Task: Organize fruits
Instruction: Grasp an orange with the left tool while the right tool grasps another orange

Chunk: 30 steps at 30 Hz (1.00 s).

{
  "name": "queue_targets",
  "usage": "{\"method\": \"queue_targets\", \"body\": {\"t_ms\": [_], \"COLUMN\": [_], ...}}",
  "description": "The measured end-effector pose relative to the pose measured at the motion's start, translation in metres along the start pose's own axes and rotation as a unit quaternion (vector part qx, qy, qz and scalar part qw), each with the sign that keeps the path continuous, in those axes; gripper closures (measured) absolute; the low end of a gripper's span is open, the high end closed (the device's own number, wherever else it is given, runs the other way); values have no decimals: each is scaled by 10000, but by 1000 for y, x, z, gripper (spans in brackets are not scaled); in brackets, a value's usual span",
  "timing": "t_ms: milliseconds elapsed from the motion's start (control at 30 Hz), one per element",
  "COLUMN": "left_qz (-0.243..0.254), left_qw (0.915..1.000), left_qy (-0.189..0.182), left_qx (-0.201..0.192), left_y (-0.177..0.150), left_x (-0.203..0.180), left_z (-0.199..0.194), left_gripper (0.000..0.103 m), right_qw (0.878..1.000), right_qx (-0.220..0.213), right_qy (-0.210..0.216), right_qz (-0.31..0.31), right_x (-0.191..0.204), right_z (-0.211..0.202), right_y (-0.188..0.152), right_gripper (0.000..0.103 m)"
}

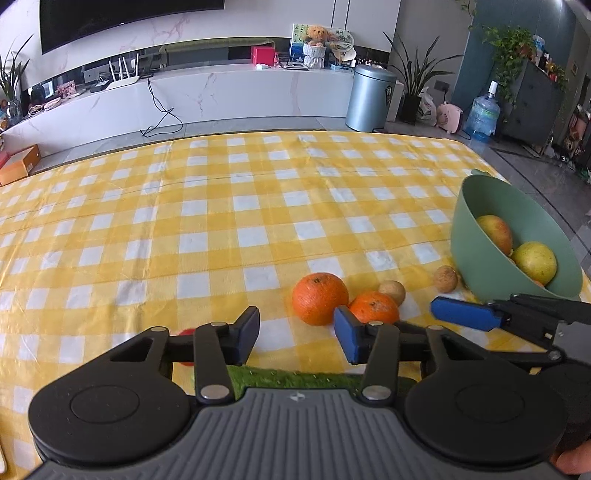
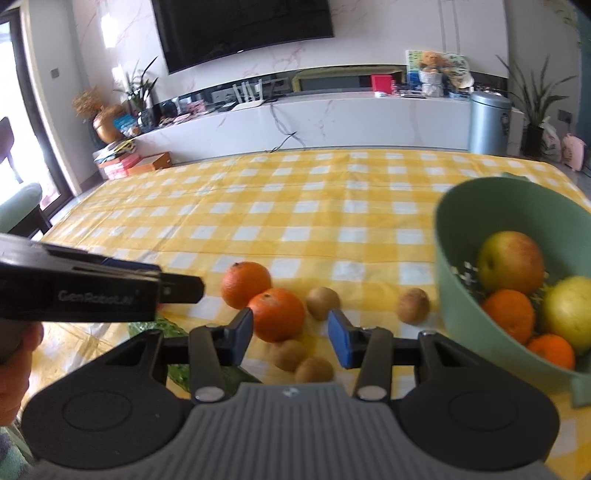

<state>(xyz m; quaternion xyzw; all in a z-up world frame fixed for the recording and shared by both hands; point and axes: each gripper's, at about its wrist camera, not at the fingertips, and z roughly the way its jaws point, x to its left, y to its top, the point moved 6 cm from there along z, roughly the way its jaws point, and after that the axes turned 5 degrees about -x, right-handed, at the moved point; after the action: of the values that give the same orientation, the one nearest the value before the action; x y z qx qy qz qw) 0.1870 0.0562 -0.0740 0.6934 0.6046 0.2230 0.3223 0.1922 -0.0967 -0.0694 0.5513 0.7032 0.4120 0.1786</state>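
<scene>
green bowl (image 2: 454, 258): red-yellow apple (image 2: 511, 266), yellow apple (image 2: 569, 314), two oranges (image 2: 509, 314) | left gripper (image 1: 297, 334): wide open, empty | right gripper (image 2: 291, 334): wide open, empty

A dark television (image 2: 243, 29) hangs above the long white cabinet (image 1: 221, 92); a silver bin (image 1: 371, 98) stands past the table's far edge.

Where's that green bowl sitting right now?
The green bowl sits on the yellow checked tablecloth at the right of both views, already holding several fruits, with a small brown fruit just left of it.
</scene>
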Motion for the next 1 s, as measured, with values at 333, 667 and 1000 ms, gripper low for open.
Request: {"method": "queue_targets", "body": {"t_ms": [333,667,1000], "left_qz": [-238,-349,-371], "left_qw": [9996,9990,9984], "left_qy": [-136,-243,-413], "left_qx": [8,142,137], "left_y": [-2,-5,1], "left_x": [9,12,4], "left_z": [14,23,28], "left_gripper": [49,49,49], "right_qw": [9996,9992,9990], "right_qx": [195,350,-105], "right_qy": [12,-25,-343], "right_qz": [-223,-184,-260], "right_x": [11,9,-2], "right_z": [27,39,16], "right_y": [-3,-8,2], "right_gripper": [60,61,63]}}
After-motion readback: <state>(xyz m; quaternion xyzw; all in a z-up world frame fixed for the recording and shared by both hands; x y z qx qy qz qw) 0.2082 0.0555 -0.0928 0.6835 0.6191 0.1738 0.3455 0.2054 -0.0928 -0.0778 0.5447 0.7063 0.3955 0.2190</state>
